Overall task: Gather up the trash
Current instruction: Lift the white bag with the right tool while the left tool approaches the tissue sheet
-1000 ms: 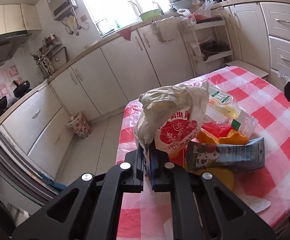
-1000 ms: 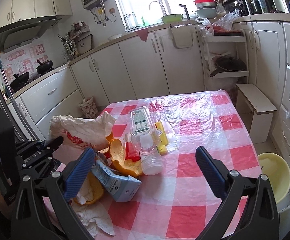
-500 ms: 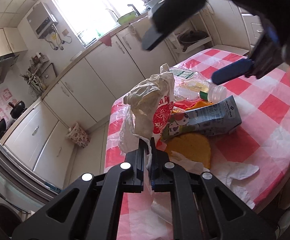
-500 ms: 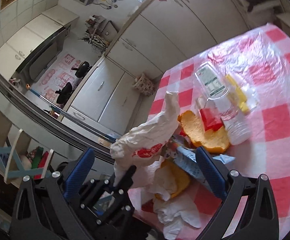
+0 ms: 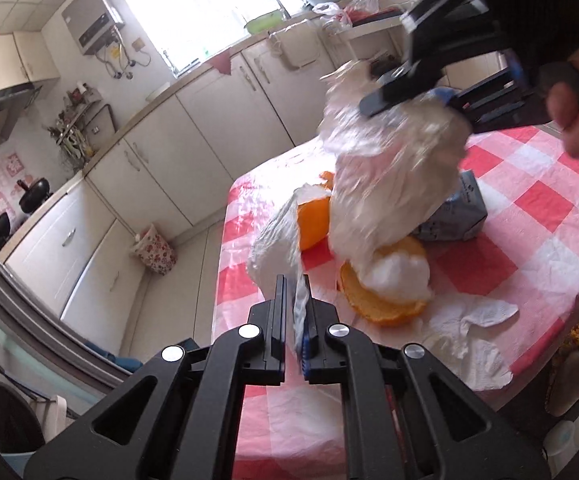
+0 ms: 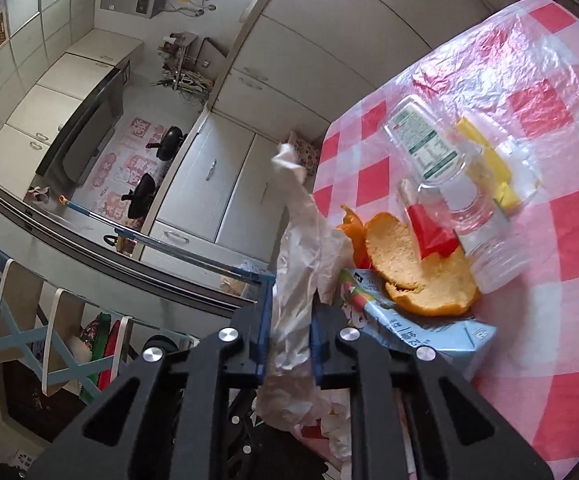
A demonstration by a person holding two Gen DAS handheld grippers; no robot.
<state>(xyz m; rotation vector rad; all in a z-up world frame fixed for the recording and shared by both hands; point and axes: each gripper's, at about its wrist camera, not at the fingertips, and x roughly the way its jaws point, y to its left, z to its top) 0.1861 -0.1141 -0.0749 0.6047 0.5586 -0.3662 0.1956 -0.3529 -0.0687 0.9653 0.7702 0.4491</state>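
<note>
Pinching the bag (image 5: 389,176) edge in my left gripper (image 5: 294,312), jaws clamped tight. Right gripper (image 6: 289,336) jaws have just been closing, now gripping the bag's other edge above the peel (image 6: 417,264), carton (image 6: 429,332) and bottle (image 6: 461,200) on the table (image 6: 569,320).

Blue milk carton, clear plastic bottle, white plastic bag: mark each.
Blue milk carton (image 6: 429,330): right wrist view, printed side.
Clear plastic bottle (image 6: 477,216): right wrist view, transparent body.
White plastic bag (image 5: 385,184): left wrist view, crumpled middle.
</note>
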